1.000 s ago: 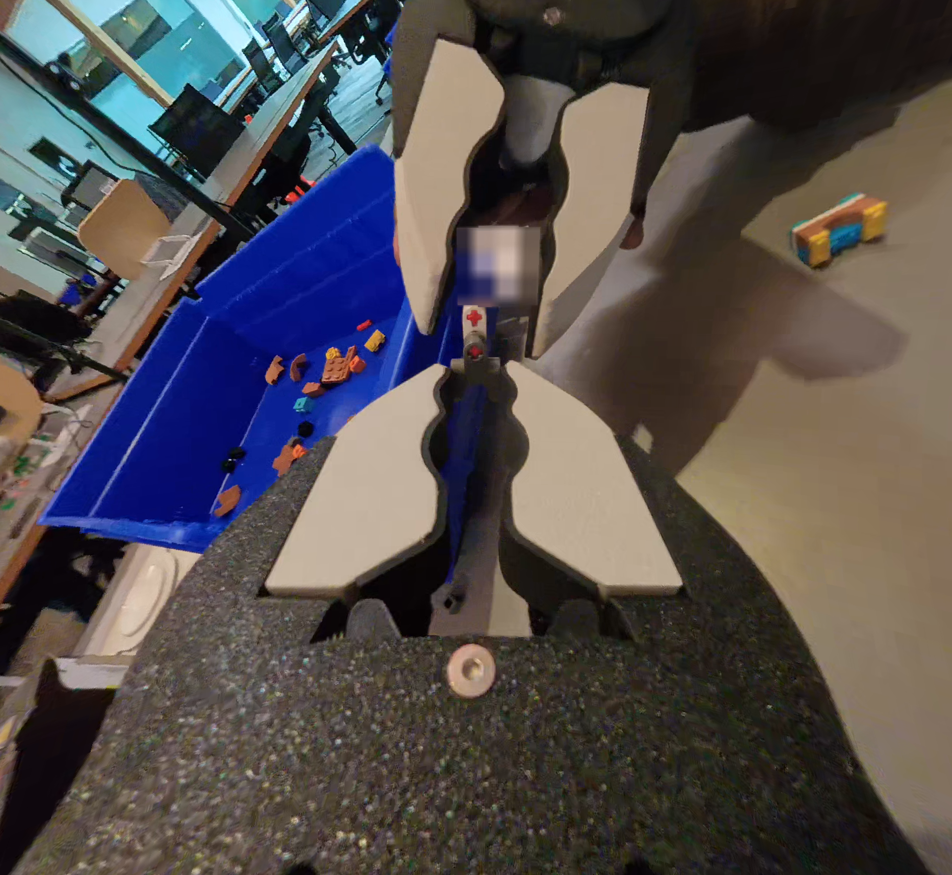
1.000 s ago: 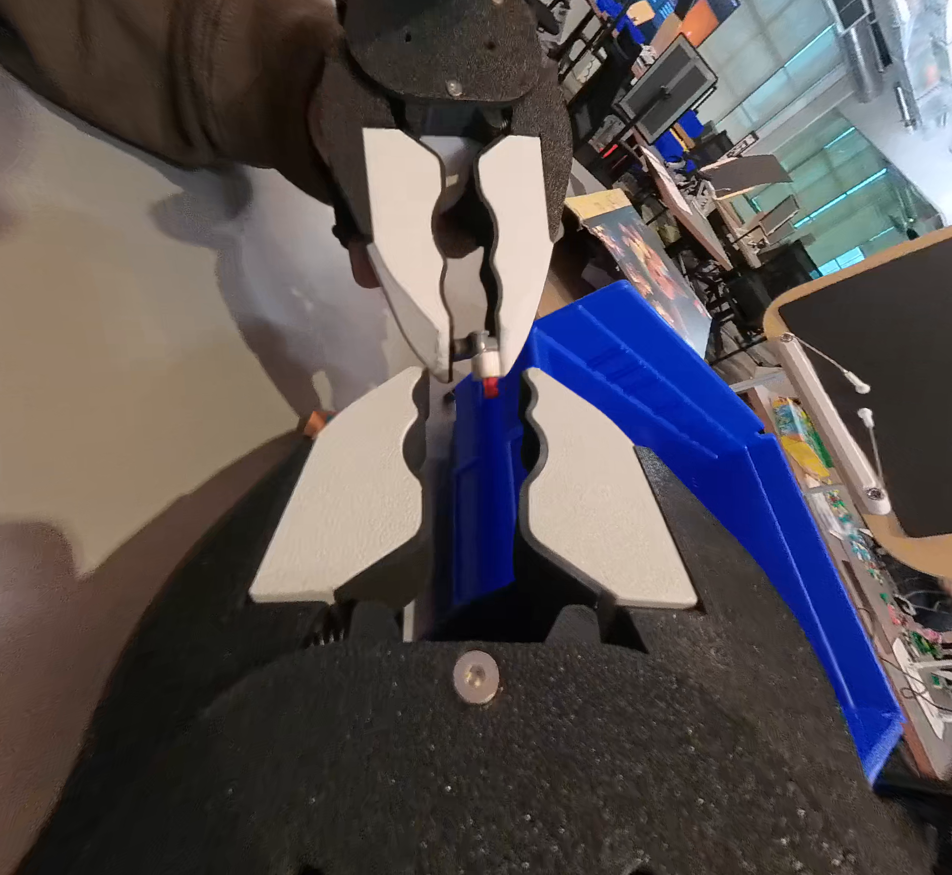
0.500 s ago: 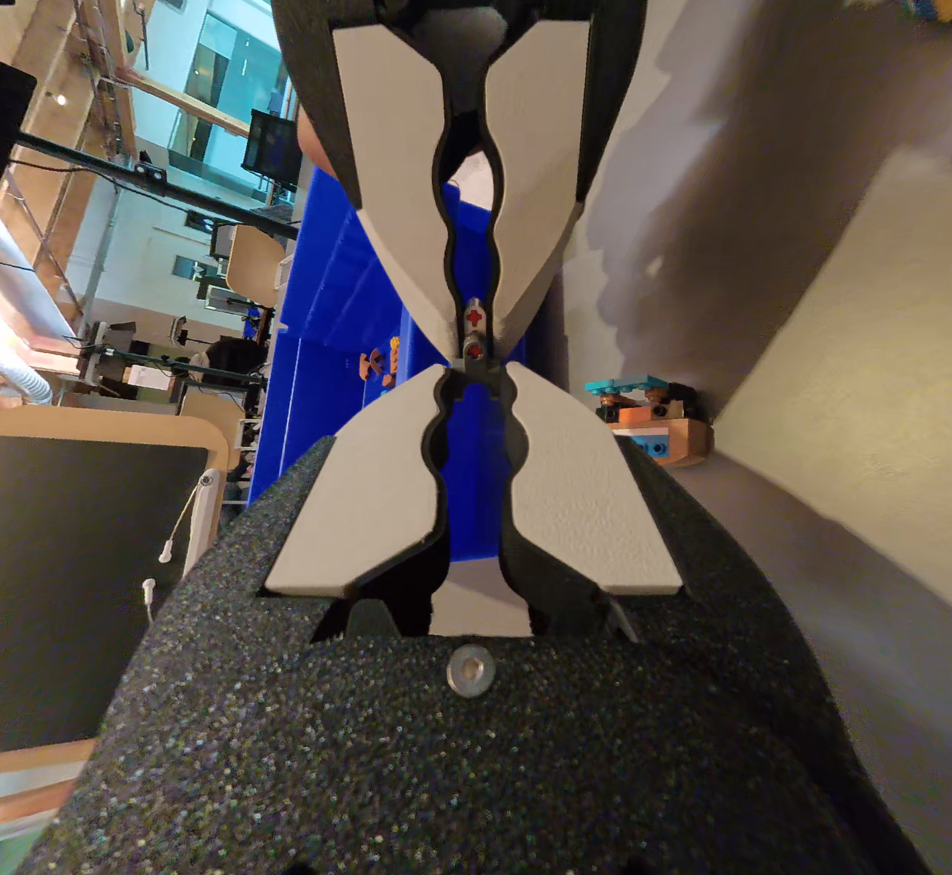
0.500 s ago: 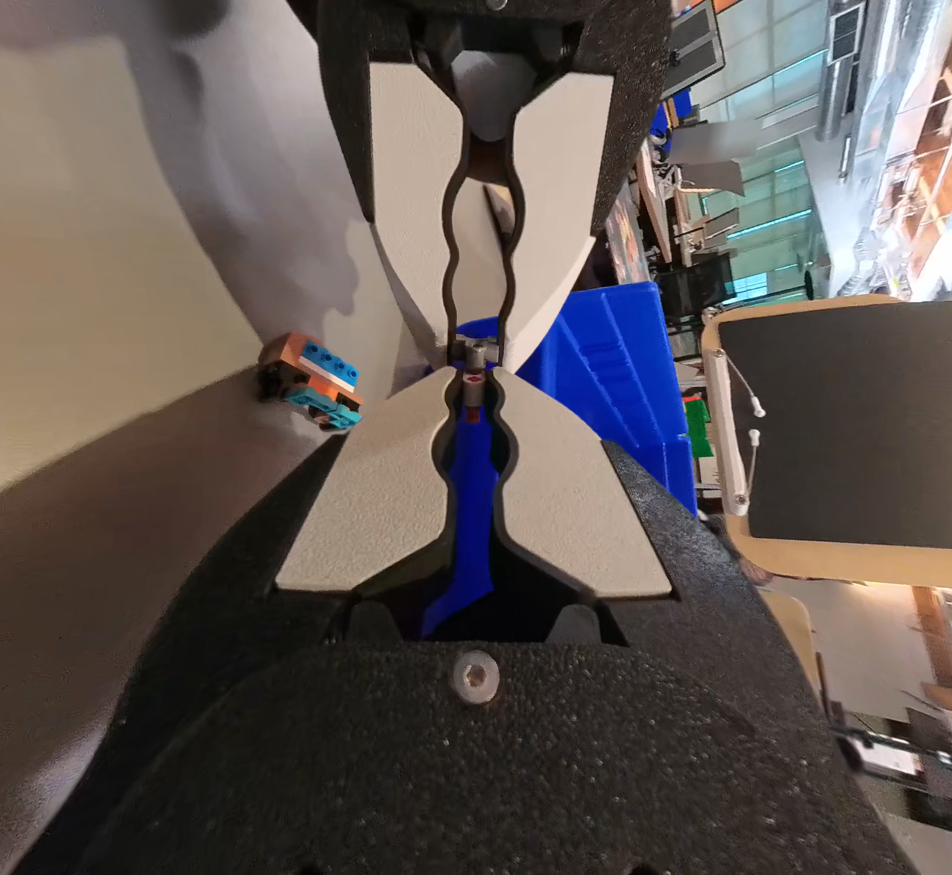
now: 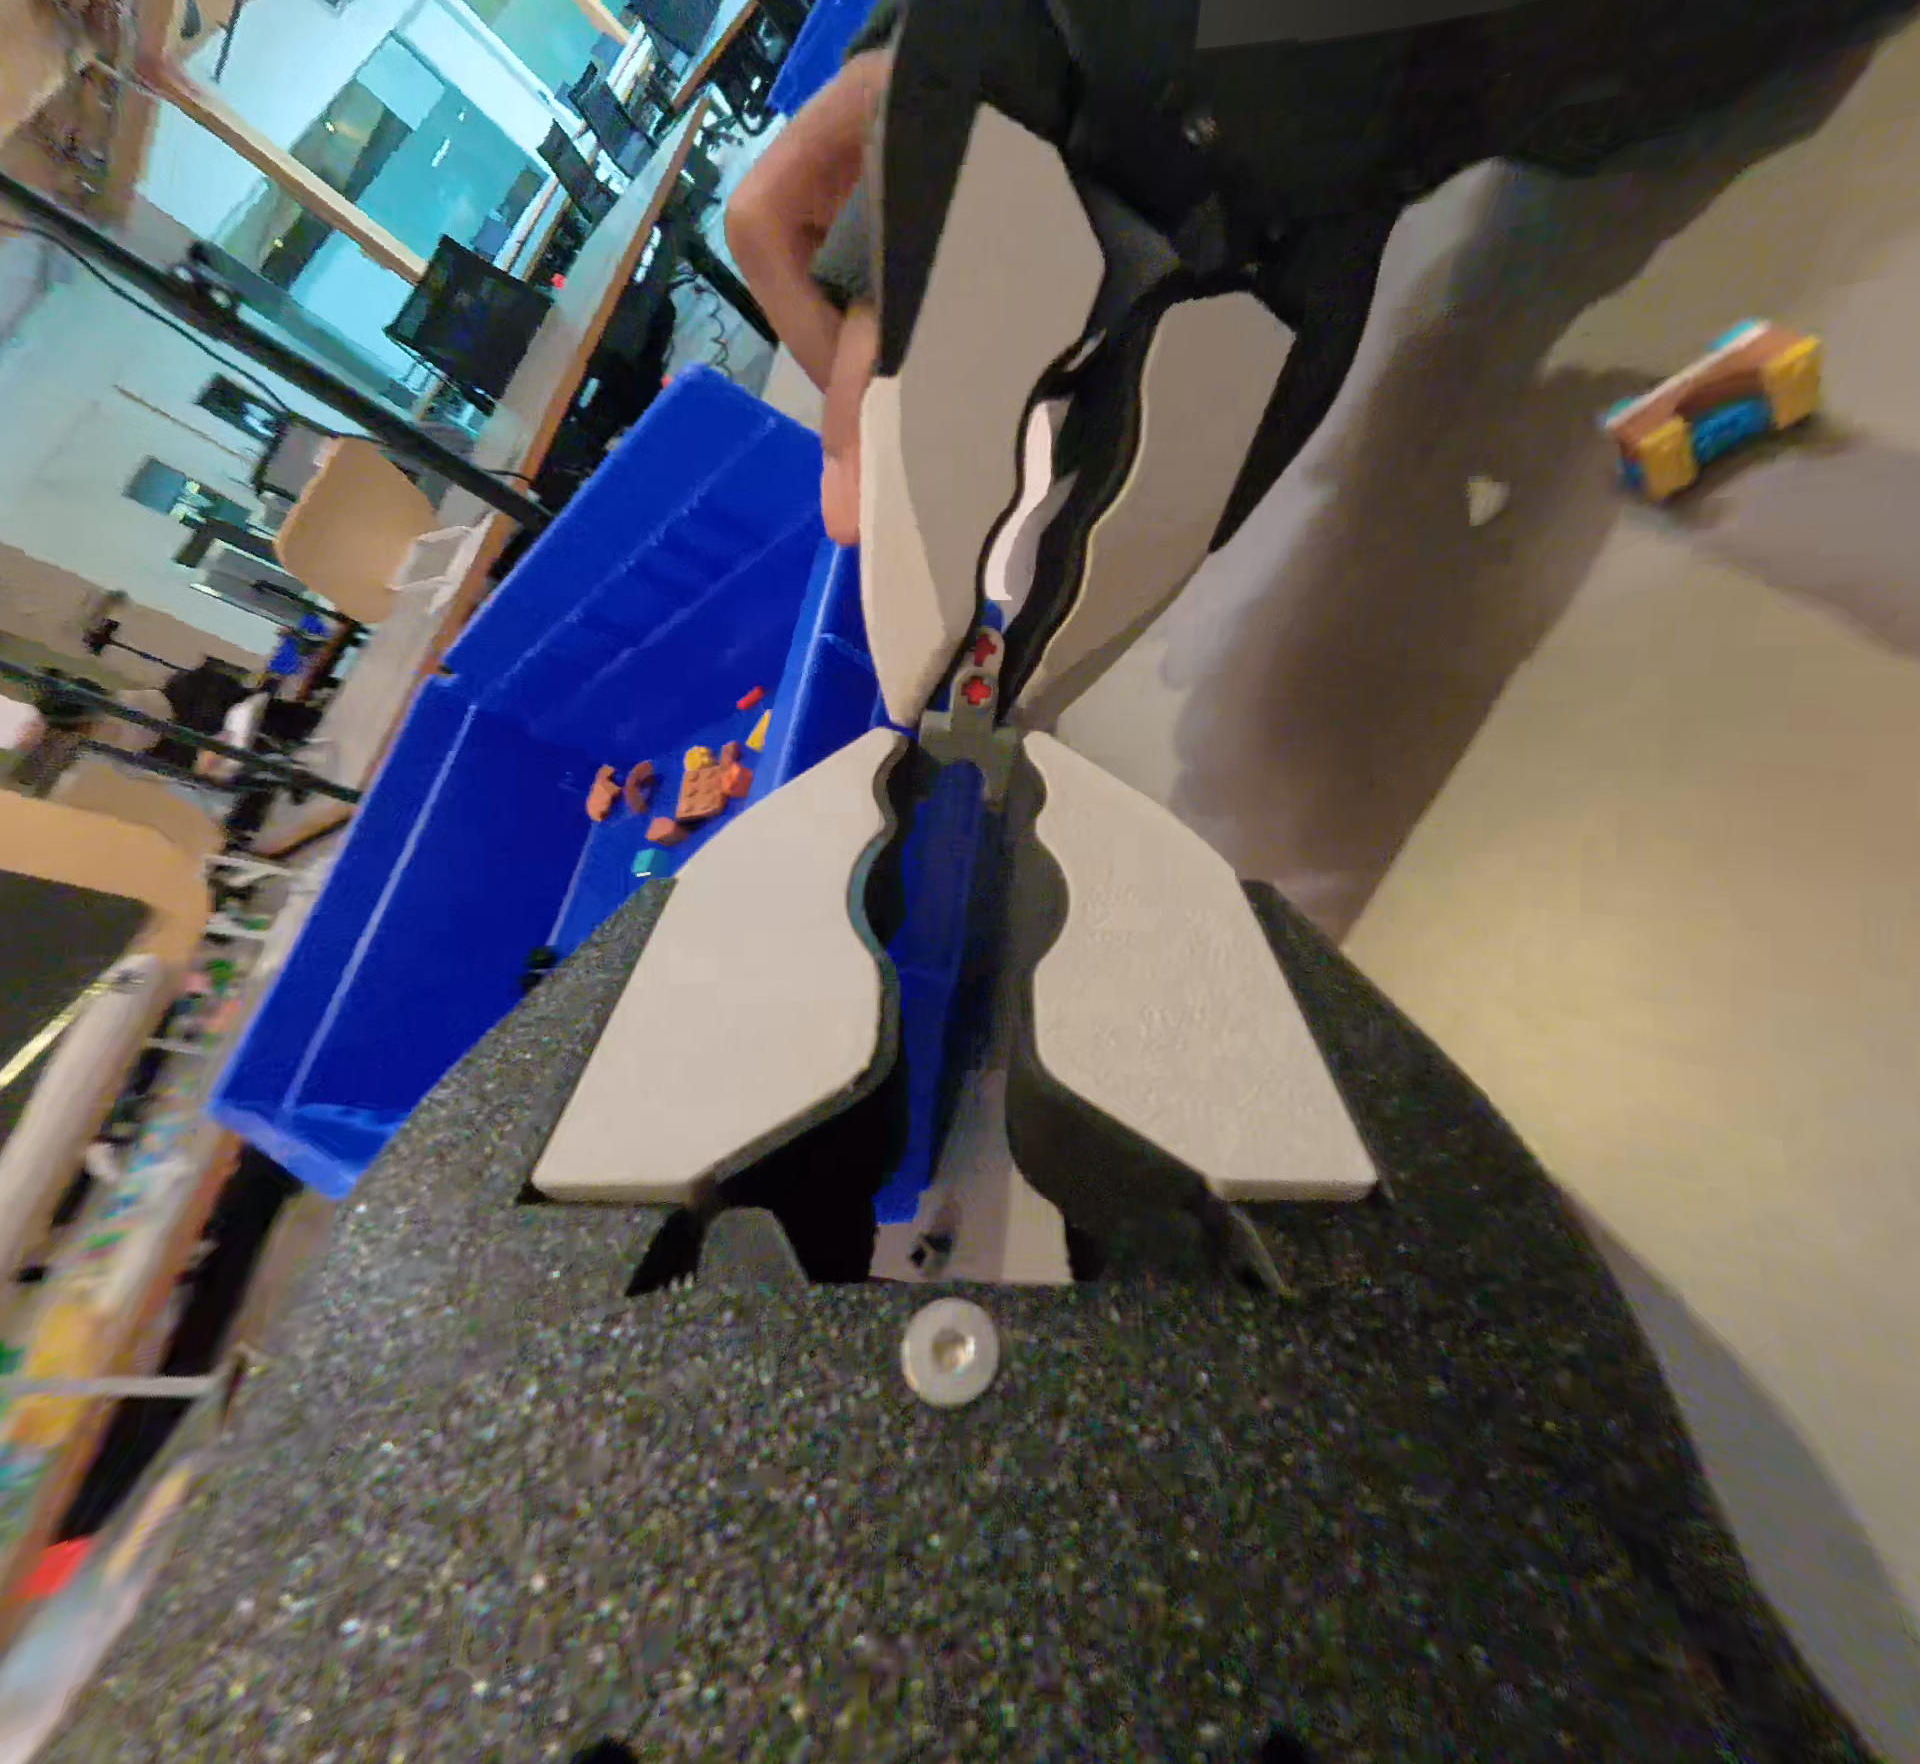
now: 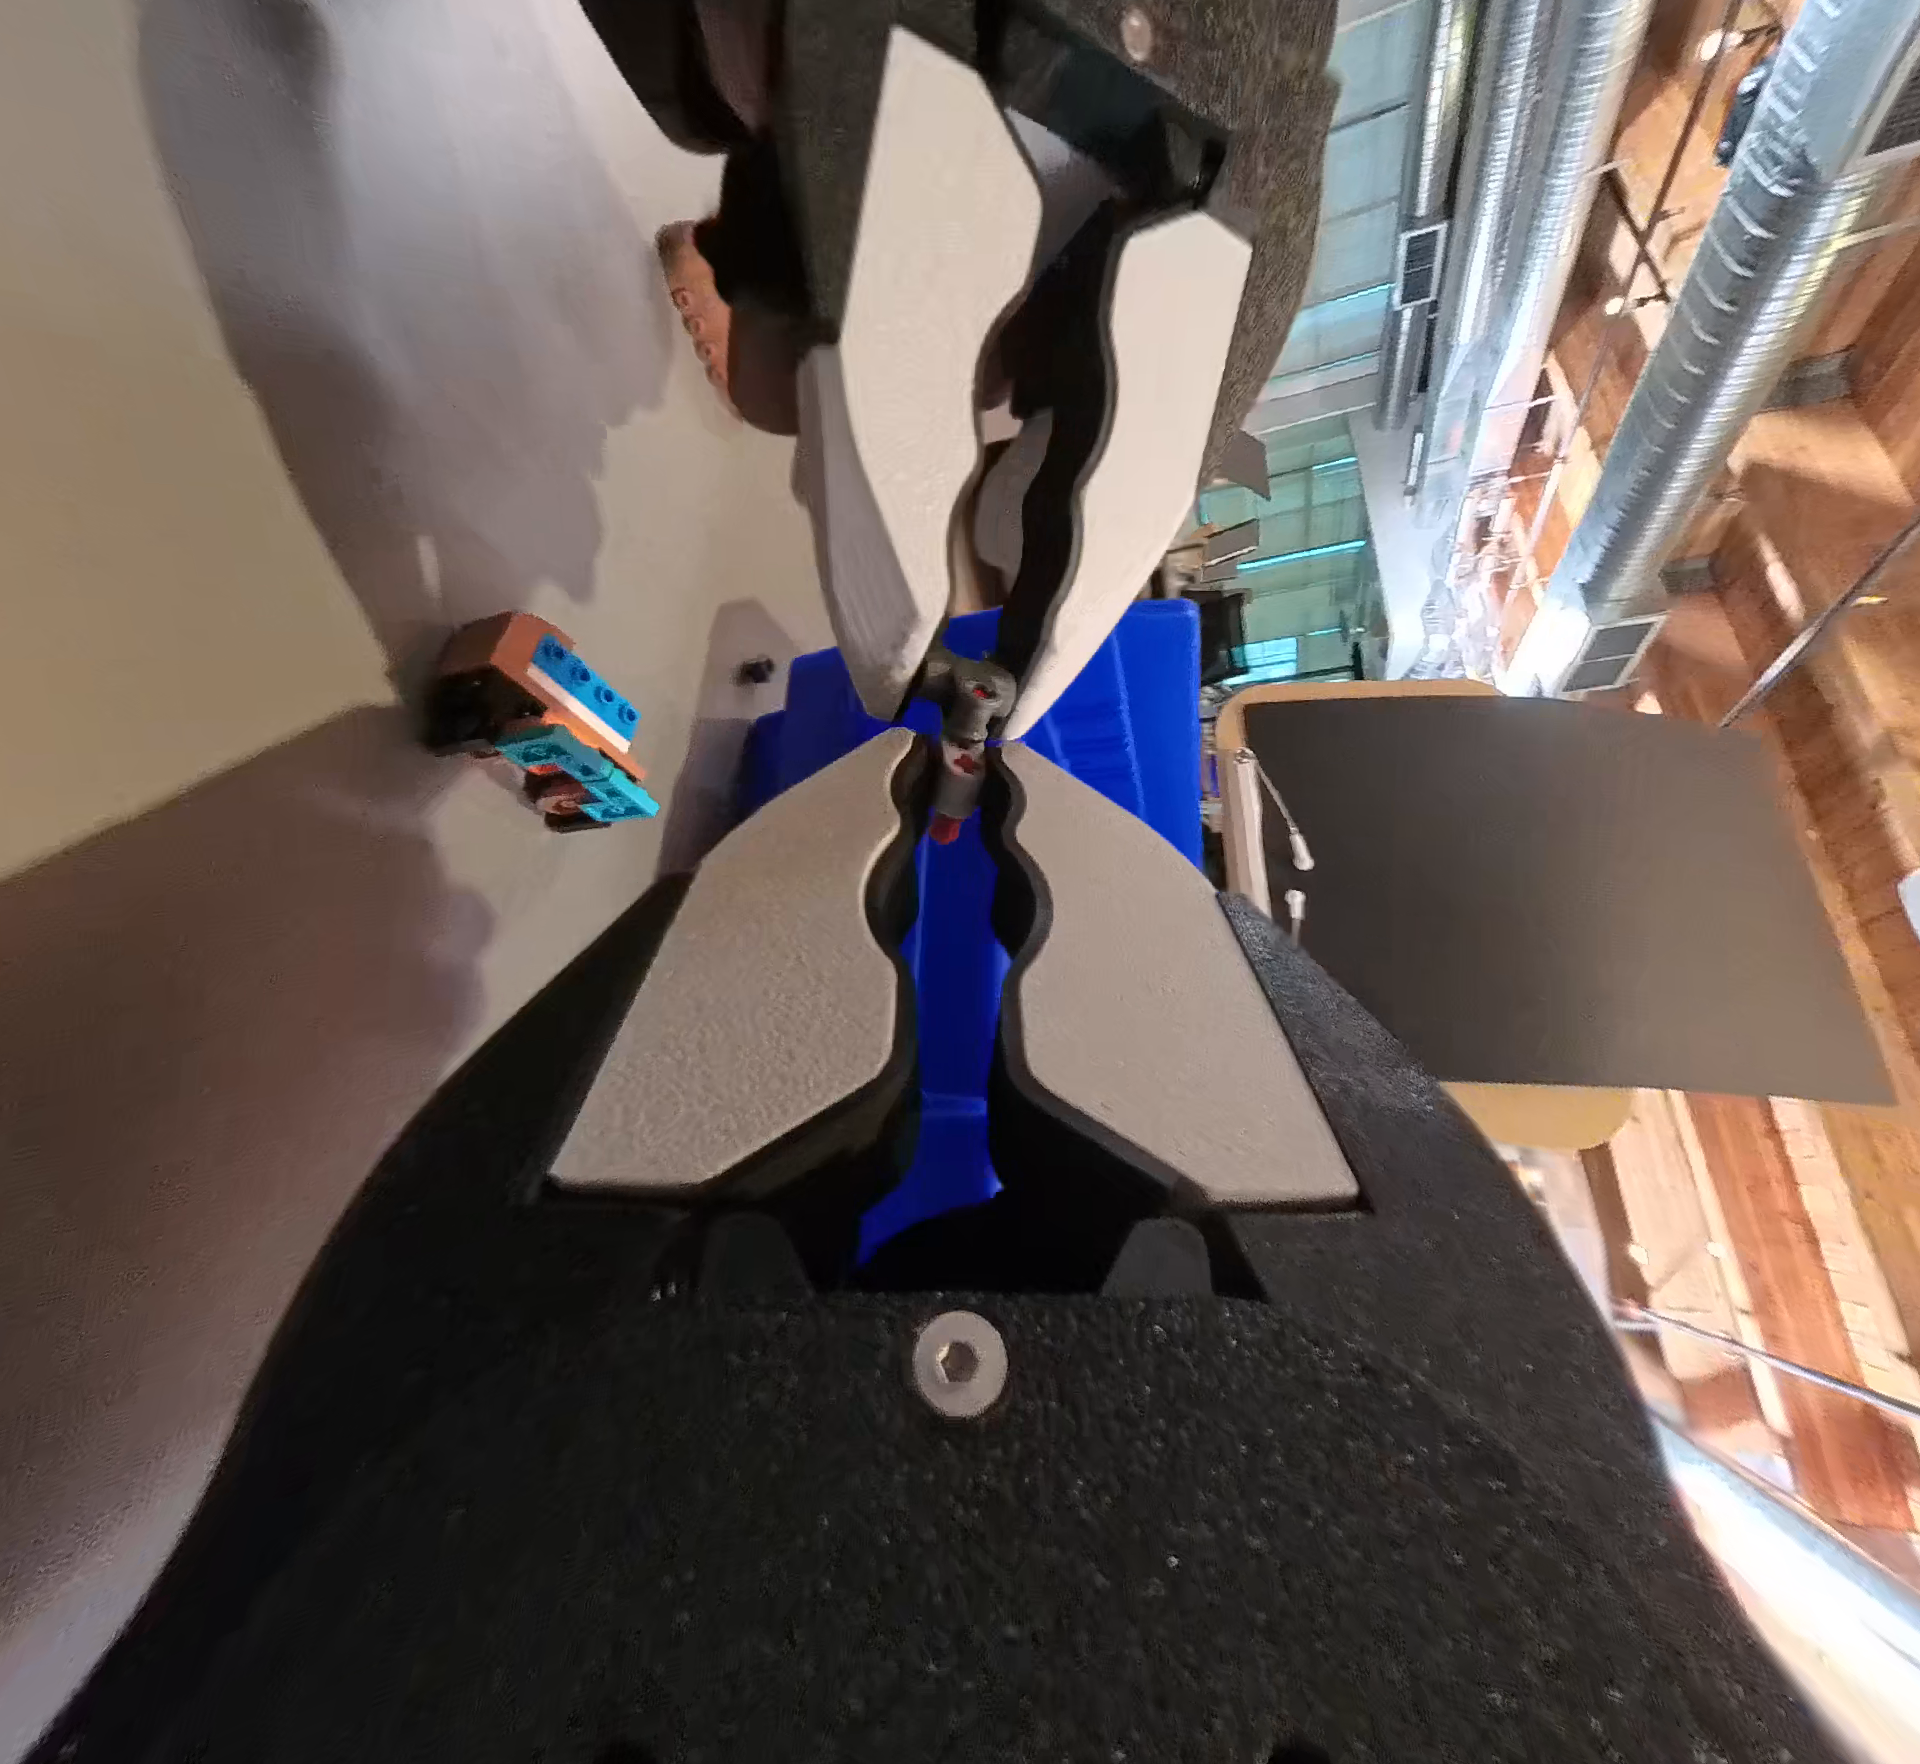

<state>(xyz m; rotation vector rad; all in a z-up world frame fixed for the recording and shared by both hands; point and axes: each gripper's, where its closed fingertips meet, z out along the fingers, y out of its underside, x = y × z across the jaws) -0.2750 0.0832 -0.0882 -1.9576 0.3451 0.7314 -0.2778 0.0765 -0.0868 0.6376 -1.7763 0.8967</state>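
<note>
While both pairs pinch one small grey connector piece (image 5: pixel 974 688) tip to tip, left tongs (image 5: pixel 961 750), right tongs (image 6: pixel 948 758), blue bin (image 5: pixel 540 779) of loose bricks behind, brick model (image 6: pixel 545 722) on table (image 5: pixel 1662 883) nearby.

A blue bin (image 5: pixel 540 883) holds loose small bricks (image 5: pixel 701 792) at the table (image 5: pixel 1662 883) edge. A small brick build (image 5: pixel 1714 410) sits apart on the table.

Blue bin (image 5: pixel 623 634), perhaps grey-and-red small part (image 5: pixel 977 686)
</note>
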